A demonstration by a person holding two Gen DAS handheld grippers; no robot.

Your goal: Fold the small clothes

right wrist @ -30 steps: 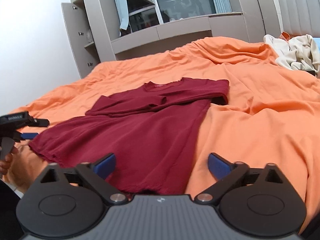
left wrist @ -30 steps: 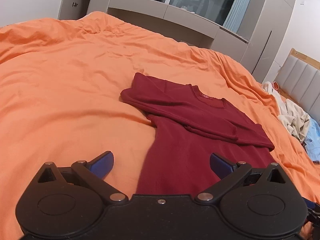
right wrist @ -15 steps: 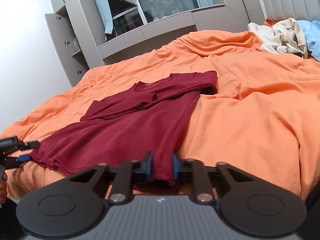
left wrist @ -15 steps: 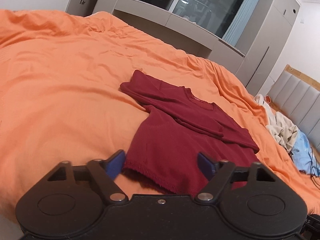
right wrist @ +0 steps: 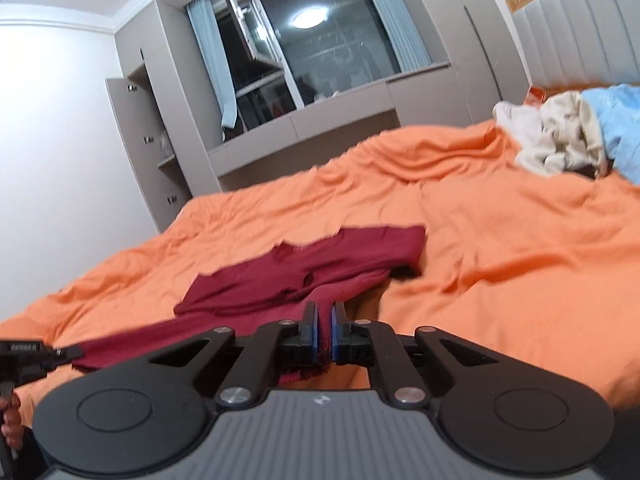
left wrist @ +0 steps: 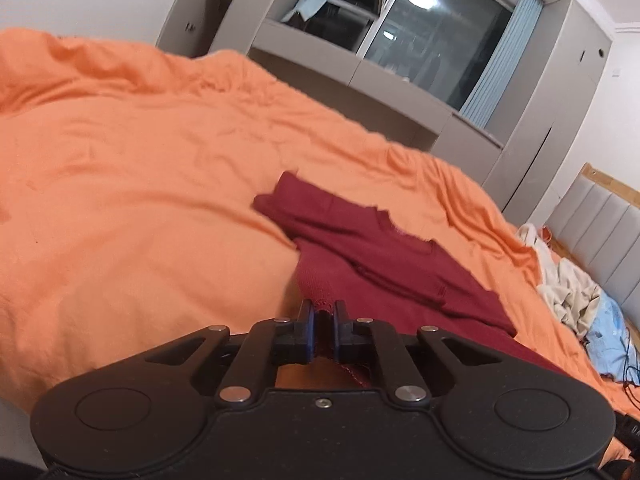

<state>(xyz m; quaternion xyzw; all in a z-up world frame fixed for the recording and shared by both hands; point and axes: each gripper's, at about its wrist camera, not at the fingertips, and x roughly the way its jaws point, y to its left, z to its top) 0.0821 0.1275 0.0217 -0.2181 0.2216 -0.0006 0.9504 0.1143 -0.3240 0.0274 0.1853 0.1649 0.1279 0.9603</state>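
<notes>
A dark red T-shirt lies on the orange bed cover, its sleeves folded in across the chest; it also shows in the right wrist view. My left gripper is shut on the shirt's bottom hem at its left corner. My right gripper is shut on the hem at the other corner. The hem is lifted off the bed between them. The left gripper also shows at the left edge of the right wrist view.
The orange bed cover spreads wide around the shirt. A pile of cream and light blue clothes lies by the padded headboard. Grey cabinets and a dark window stand beyond the bed.
The left gripper has closed on the hem corner; it was open half a second ago. The right gripper closed earlier. Both have since risen and lifted the hem.
</notes>
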